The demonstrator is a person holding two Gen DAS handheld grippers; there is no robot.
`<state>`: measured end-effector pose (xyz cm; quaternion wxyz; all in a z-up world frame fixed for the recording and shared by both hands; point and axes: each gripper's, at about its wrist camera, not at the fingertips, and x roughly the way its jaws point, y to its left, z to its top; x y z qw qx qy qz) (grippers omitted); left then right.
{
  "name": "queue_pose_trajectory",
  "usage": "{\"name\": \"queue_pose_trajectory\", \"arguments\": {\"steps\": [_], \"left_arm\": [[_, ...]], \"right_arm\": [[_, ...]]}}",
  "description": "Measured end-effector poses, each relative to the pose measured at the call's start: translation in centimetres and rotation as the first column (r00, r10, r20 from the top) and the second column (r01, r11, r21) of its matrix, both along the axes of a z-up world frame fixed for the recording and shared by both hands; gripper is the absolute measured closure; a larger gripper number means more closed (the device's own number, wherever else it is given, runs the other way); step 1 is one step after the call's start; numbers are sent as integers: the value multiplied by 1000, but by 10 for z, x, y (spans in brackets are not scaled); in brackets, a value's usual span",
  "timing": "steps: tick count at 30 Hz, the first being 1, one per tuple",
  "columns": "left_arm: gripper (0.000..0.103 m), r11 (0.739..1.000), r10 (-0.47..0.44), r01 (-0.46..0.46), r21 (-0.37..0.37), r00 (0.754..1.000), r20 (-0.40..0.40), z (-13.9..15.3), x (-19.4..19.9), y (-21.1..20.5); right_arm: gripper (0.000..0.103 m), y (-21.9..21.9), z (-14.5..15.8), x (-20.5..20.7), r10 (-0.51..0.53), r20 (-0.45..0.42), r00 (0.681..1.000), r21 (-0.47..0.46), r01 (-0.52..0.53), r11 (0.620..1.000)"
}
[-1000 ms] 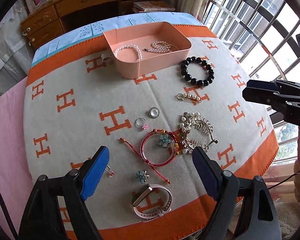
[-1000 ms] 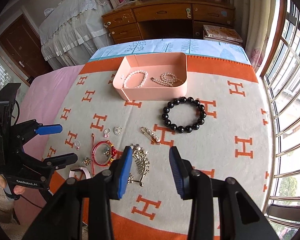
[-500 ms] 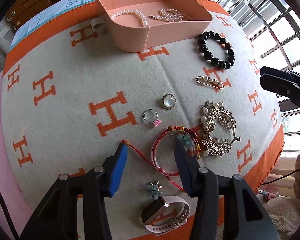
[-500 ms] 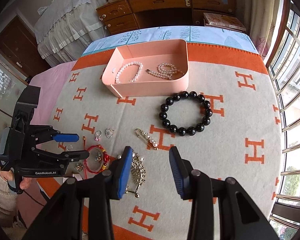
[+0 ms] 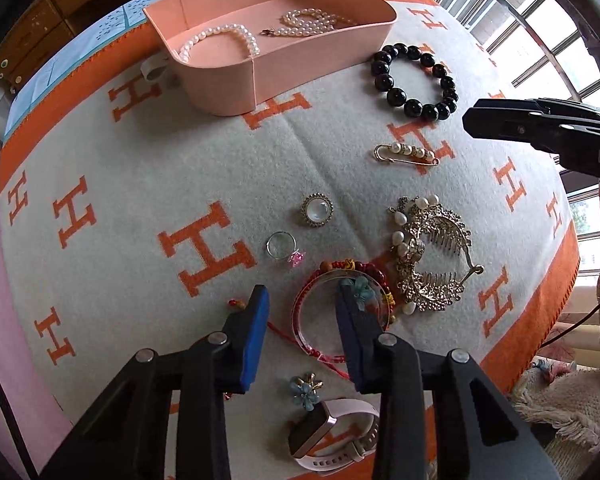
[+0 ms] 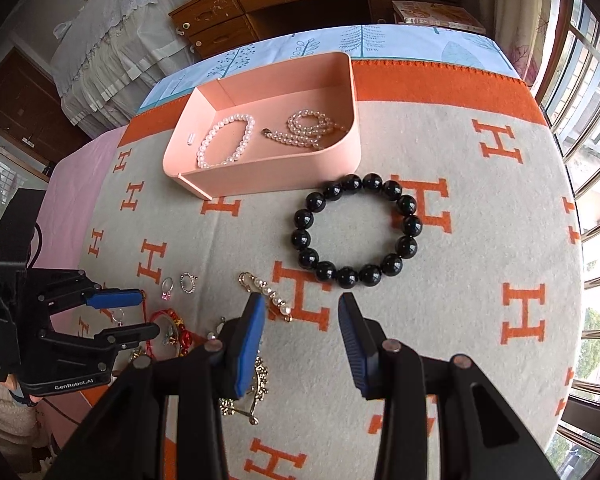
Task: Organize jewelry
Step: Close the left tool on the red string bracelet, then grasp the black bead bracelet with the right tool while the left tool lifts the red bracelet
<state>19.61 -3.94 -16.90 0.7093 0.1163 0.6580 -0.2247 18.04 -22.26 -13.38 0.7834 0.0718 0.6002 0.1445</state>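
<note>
Left gripper (image 5: 300, 312): jaws closing astride the red bangle's (image 5: 342, 312) near rim, not yet pinching, so you can lift it. Right gripper (image 6: 302, 316): parted, empty, aimed toward black beads (image 6: 356, 232). Tray (image 5: 228, 88): already holds pearls; the rest lies loose on the blanket.

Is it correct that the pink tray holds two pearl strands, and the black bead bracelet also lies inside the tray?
Not quite. The pink tray does hold two pearl strands, but the black bead bracelet lies outside the tray, on the orange-patterned blanket just in front of it. The right wrist view shows this clearly, and the left wrist view agrees.
</note>
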Motion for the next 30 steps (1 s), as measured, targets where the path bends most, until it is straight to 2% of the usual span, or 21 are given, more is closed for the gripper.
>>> {"name": "queue_pose_trajectory", "arguments": {"steps": [4,13,14,16,21,27,29,30], "left_arm": [[82,1000,5,-5,5,1000,-31,-8,5,-3],[83,1000,10,-9,22,999,-32,-13,6,-10],[90,1000,15,-14,23,999,-32,-13,6,-10],[95,999,29,-28,26,999,-29,-15,1,-16],[100,998,70,-70,-1,997,-23,-15,-10,-13],[100,988,142,-143,-54,990,-21,-9,-16,4],[100,984,163,-163,-71,987,-15,-4,-18,9],[100,982,170,-170,-77,985,-10,0,-18,13]], "right_arm": [[64,-3,-3,5,-11,-11,1000,6,11,1000],[64,-8,-8,22,-30,-27,999,1,30,1000],[64,-7,-9,25,-31,-31,999,-3,31,1000],[64,-3,-11,31,-27,-38,999,-7,27,1000],[65,16,-19,44,-2,-49,999,-34,1,999],[66,39,-36,55,39,-80,996,-77,-45,996],[76,44,-36,56,52,-53,997,-103,-58,993],[88,45,-36,56,48,-47,998,-114,-54,992]]}}
